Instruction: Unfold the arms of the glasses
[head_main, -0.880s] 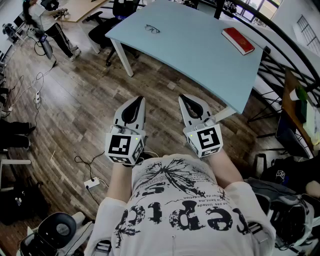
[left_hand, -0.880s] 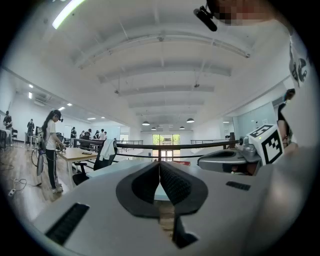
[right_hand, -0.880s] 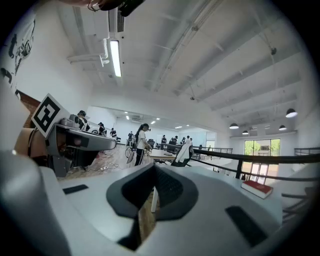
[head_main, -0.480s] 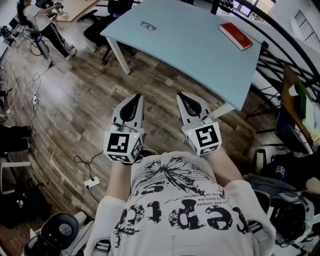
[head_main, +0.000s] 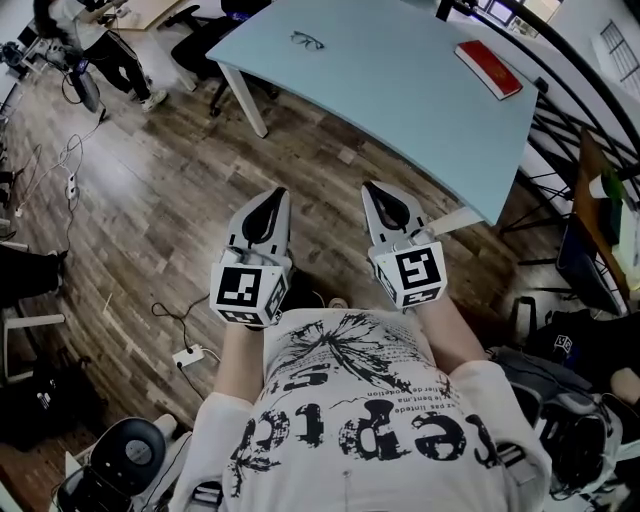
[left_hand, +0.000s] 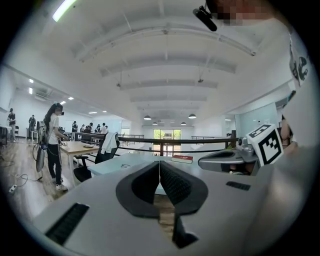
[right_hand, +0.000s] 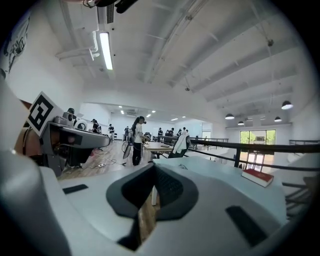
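Observation:
The glasses (head_main: 307, 41) lie folded on the far left part of the light blue table (head_main: 400, 110), thin and dark. They are small in the left gripper view (left_hand: 125, 165) and in the right gripper view (right_hand: 183, 167). Both grippers hang side by side over the wooden floor, close to my body and well short of the table. The left gripper (head_main: 272, 197) is shut with nothing in it, its pads (left_hand: 170, 180) meeting. The right gripper (head_main: 376, 189) is shut and empty too, its pads (right_hand: 165, 187) together.
A red book (head_main: 488, 68) lies at the table's far right. A black railing (head_main: 560, 100) runs to the right of the table. Office chairs (head_main: 215, 25) and a standing person (head_main: 110, 50) are beyond the table's left end. Cables and a power strip (head_main: 190, 356) lie on the floor at left.
The head view has shifted a little, so the table and glasses sit slightly higher in the frame. Both grippers stay shut in the same place in front of my body.

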